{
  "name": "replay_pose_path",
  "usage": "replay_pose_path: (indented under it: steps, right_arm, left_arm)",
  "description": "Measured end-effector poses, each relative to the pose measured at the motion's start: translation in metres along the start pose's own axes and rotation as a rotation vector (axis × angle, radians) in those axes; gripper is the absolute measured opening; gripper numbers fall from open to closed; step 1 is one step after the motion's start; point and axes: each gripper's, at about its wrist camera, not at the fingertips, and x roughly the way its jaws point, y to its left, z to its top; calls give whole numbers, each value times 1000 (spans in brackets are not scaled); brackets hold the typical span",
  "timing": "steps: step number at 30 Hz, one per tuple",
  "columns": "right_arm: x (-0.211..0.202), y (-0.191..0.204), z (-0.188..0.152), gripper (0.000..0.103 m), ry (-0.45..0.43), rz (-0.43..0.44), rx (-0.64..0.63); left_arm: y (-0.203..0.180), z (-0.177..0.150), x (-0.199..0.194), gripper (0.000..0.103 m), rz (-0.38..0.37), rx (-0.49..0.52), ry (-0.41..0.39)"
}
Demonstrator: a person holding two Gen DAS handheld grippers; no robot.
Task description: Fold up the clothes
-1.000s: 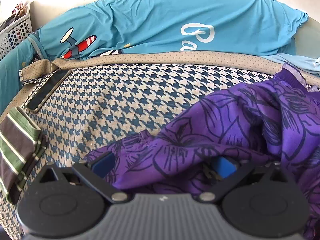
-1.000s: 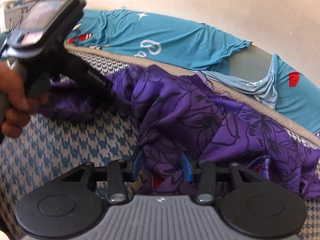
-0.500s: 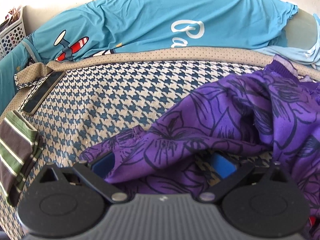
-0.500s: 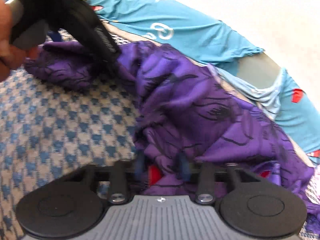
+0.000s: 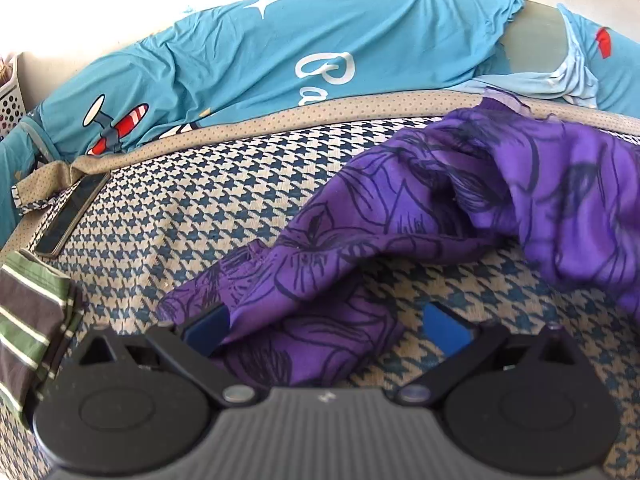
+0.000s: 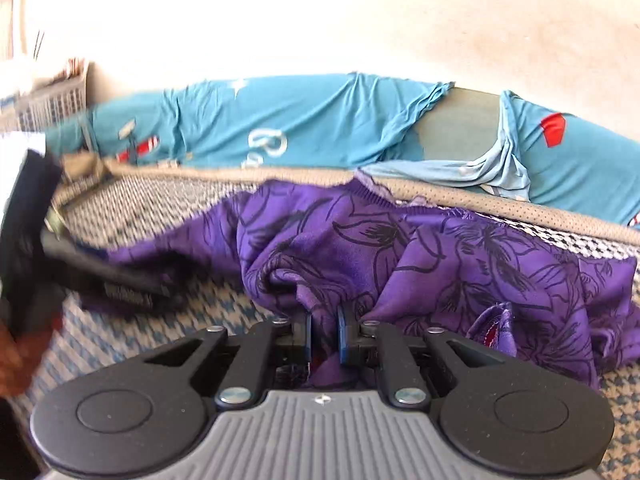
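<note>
Now the right gripper [image 6: 323,334] jaws have just closed on the purple garment [image 6: 400,248] to lift an edge; left gripper [image 5: 326,326] jaws gape, cloth lying loose between them.

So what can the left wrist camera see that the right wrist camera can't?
Only the left wrist view shows the phone lying at the mat's edge, the striped green cloth, and the left gripper open around a purple fold.

Only the right wrist view shows the right gripper shut on the purple cloth, its jaws having just been closing, and a person's hand.

Both show the purple flowered garment, the houndstooth mat and the blue bedding.
</note>
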Motion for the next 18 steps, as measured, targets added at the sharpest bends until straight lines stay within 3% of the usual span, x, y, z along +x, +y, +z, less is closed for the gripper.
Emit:
replay_pose_path:
  steps: [11, 14, 18]
  right_arm:
    - [-53, -48, 10, 13, -101, 257, 378]
    - [-53, -51, 6, 13, -89, 188, 388]
    - [-43, -41, 3, 17, -15, -27, 253]
  left_arm:
    - [-3, -38, -19, 103, -19, -25, 3]
    - [-6, -46, -22, 103, -16, -21, 9]
    - [-10, -56, -24, 103, -15, -9, 18]
